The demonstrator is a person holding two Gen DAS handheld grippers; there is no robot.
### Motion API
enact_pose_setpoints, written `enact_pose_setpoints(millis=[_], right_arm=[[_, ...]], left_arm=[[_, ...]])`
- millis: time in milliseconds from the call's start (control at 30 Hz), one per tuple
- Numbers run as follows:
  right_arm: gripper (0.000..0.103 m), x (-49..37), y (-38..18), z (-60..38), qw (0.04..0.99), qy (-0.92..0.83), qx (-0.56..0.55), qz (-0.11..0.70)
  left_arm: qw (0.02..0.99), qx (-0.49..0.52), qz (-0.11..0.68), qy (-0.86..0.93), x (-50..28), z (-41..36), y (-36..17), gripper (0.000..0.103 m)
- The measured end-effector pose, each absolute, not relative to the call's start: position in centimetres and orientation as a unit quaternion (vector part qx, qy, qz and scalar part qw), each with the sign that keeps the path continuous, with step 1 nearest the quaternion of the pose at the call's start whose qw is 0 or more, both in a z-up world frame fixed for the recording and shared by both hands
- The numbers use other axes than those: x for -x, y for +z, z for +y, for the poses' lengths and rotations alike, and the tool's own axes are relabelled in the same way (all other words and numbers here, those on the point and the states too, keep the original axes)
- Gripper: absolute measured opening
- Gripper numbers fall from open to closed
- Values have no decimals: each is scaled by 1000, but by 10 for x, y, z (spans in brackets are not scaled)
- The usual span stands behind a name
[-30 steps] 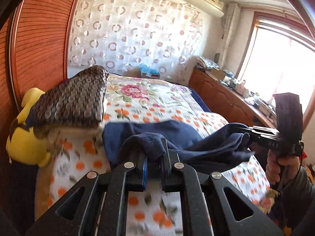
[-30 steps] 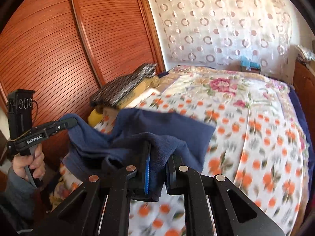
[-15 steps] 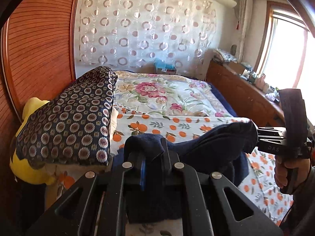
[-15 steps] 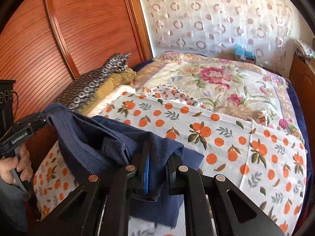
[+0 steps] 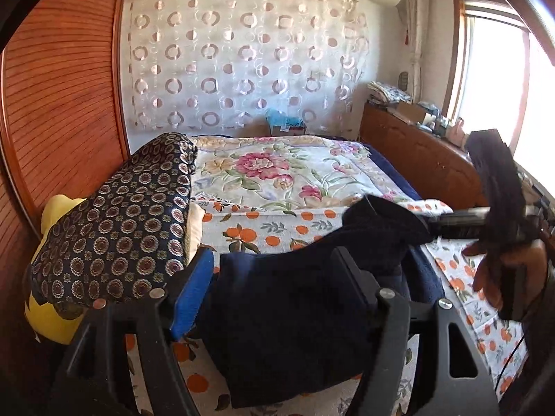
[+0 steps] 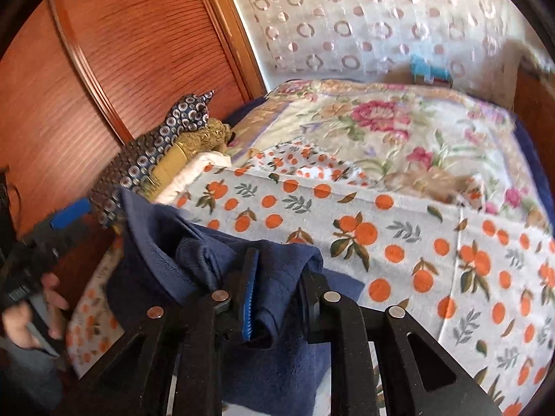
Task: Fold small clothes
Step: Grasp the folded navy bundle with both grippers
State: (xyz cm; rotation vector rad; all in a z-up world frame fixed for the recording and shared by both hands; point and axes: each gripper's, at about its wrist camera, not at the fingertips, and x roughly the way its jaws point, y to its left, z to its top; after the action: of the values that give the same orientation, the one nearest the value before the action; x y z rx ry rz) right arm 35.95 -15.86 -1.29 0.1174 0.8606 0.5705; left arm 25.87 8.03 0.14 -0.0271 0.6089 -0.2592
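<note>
A dark navy garment [image 5: 284,315] lies bunched on the orange-print sheet [image 5: 263,232] at the near edge of the bed. My left gripper [image 5: 274,277] is open, its jaws wide apart with the navy cloth lying between them. My right gripper [image 6: 277,284] has its jaws part open, a fold of the navy garment [image 6: 274,357] still resting between them. Each gripper shows in the other's view: the right one [image 5: 451,223] at the cloth's right end, the left one [image 6: 66,218] blurred at the cloth's left end.
A patterned dark pillow [image 5: 121,218] on a yellow plush [image 5: 52,315] sits at the left by the wooden wardrobe [image 5: 62,104]. A floral quilt [image 5: 277,170] covers the far bed. A wooden dresser [image 5: 416,156] stands right, under the window.
Both grippers lowered the navy garment onto the sheet. The left gripper went from shut on the cloth to wide open; the right one loosened its jaws.
</note>
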Motion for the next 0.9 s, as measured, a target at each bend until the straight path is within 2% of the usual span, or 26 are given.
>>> enact_pose_setpoints(millis=[33,67,100,233,467,733,867,900], right_arm=[[43,-361,-9,-164,869,268,-66,411],[62,-362,-5,-172,870,267,-82,407],[68,-364,-2,-180,867,268,-102,407],[68,-354,15,-192,891,234,-69,382],[68,-316,9,-180,903,242,-14,355],[68,-325,-22,-167,887,264,42,376],[68,-348,-27,-161,872,291,20,393],[65,-355,-29,-161,868,293,12,401]], left_arm=[[945,9,302,-126,-259,78,-4,71],[944,6,307,-125,-261,75,-7,71],[941,0,315,-125,-264,72,-13,71],[934,-1,334,-126,-268,68,-28,71],[934,13,332,-129,-254,72,-31,71],[926,6,367,-84,-260,92,-63,71],[925,24,370,-89,-262,100,-69,70],[924,28,371,-89,-262,101,-69,67]])
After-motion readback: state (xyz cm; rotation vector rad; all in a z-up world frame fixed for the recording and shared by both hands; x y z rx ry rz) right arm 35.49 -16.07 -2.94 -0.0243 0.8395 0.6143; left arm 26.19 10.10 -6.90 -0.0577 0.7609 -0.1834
